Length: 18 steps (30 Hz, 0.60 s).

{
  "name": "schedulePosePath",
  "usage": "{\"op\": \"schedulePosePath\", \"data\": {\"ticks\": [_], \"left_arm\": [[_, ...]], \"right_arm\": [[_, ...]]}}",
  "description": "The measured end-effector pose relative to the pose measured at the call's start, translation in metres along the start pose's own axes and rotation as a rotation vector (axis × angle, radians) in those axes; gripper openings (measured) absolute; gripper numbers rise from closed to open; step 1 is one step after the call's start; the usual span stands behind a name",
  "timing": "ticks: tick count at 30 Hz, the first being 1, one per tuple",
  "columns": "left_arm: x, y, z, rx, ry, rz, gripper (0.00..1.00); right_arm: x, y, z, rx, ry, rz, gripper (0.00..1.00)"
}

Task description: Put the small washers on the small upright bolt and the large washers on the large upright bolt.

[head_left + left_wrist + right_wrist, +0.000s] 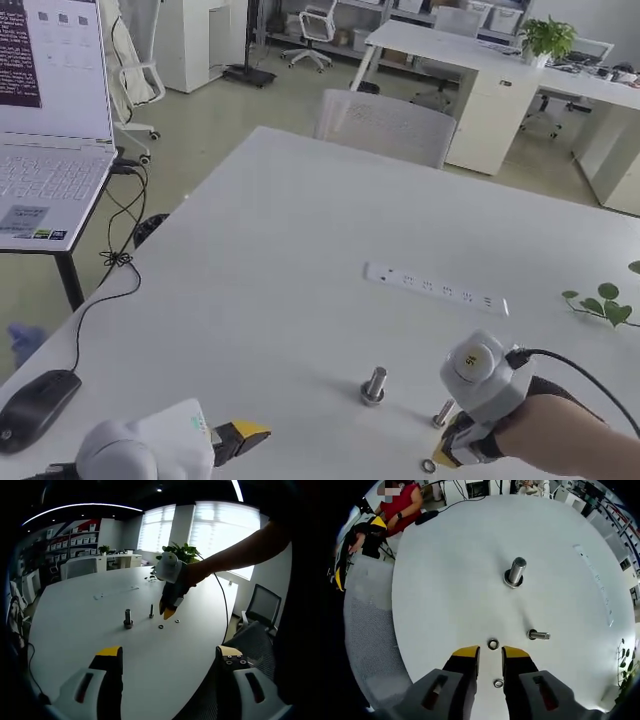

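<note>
Task looks barely begun. Large bolt (515, 572) and small bolt (538, 635) stand upright on counter (445, 580), both seemingly bare. First washer (493, 643) lies loose just ahead of right gripper (491, 652), second washer (498, 683) under its narrowly parted, empty jaws. Left gripper (169, 652) wide apart, idle.

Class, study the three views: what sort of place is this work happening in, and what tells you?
Probably an open-plan office: an open laptop, a power strip on the big white table, and a swivel chair among desks behind.
</note>
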<state>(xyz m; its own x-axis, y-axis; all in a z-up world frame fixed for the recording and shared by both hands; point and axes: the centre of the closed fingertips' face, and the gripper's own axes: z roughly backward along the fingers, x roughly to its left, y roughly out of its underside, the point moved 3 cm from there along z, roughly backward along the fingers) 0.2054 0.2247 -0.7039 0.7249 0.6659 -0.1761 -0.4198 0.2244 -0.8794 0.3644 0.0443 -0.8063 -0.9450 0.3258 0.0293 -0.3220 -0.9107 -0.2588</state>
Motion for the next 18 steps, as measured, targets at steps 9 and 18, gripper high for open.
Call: {"op": "schedulePosePath", "data": {"ticks": [9,18], "left_arm": [[0.0,0.0,-0.002,0.003,0.009,-0.015,0.76],[0.006,0.005,-0.007,0.014,0.007,-0.014,0.77]], "right_arm": [[0.001,0.006,-0.014,0.009,-0.002,-0.009,0.19],[-0.004,0.006,-0.025,0.014,0.013,-0.022,0.2]]}}
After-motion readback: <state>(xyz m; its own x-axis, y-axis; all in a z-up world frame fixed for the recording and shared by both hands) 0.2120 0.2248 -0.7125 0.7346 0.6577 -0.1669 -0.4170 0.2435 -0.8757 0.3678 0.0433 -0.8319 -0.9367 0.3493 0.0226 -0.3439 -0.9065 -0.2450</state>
